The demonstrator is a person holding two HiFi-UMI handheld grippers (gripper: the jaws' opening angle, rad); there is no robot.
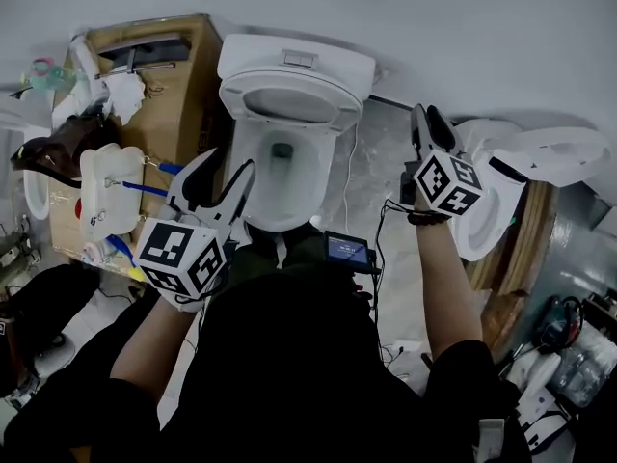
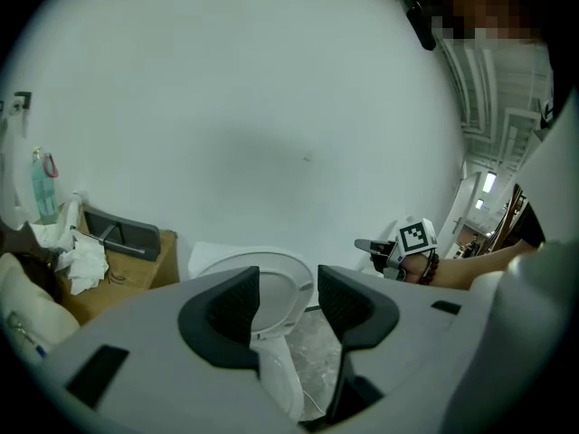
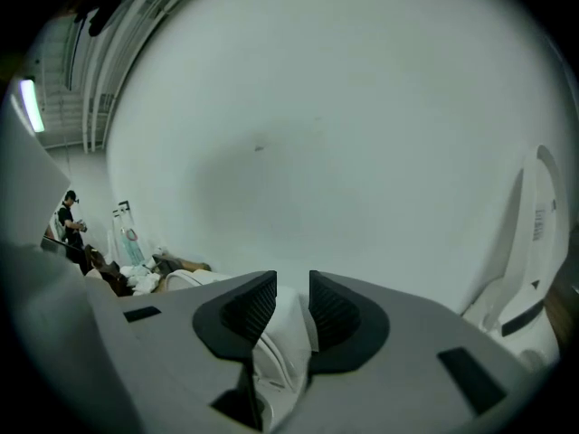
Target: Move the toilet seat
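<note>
We stand over a grey, marbled floor [image 1: 378, 177] in a room closed off by a plain pale wall [image 1: 453, 27]. A white toilet [image 1: 281, 186] sits against that wall, straight ahead of us. Off to the left of the left fingers is a brown box [image 1: 193, 75] piled with white rags and clutter. To the right of the right fingers a second toilet [image 1: 487, 215] rests on wooden boards, its lid [image 1: 564, 150] thrown open. A small lit screen [image 1: 347, 249] sits behind both pairs of fingers, close to our body.

The toilet seat [image 1: 342, 99] is a glossy white oval ring, broader than the bowl beneath it. It lies beyond the tips of the left fingers and ahead and to the left of the right ones, at the tank [image 1: 299, 58] end. From the head view it seems tipped up toward the tank, though we cannot be sure.

Our left gripper [image 1: 229, 167] hovers by the bowl's front left rim. Its fingers [image 2: 222, 310] are spread wide with nothing between the pads. The seat ring [image 2: 289, 262] shows through the gap, farther off and touching neither finger. Our right gripper [image 1: 426, 116] is held over the floor between the two toilets. Its fingers [image 3: 244, 310] leave only a narrow slot and grip nothing, and white porcelain shows behind them.
</note>
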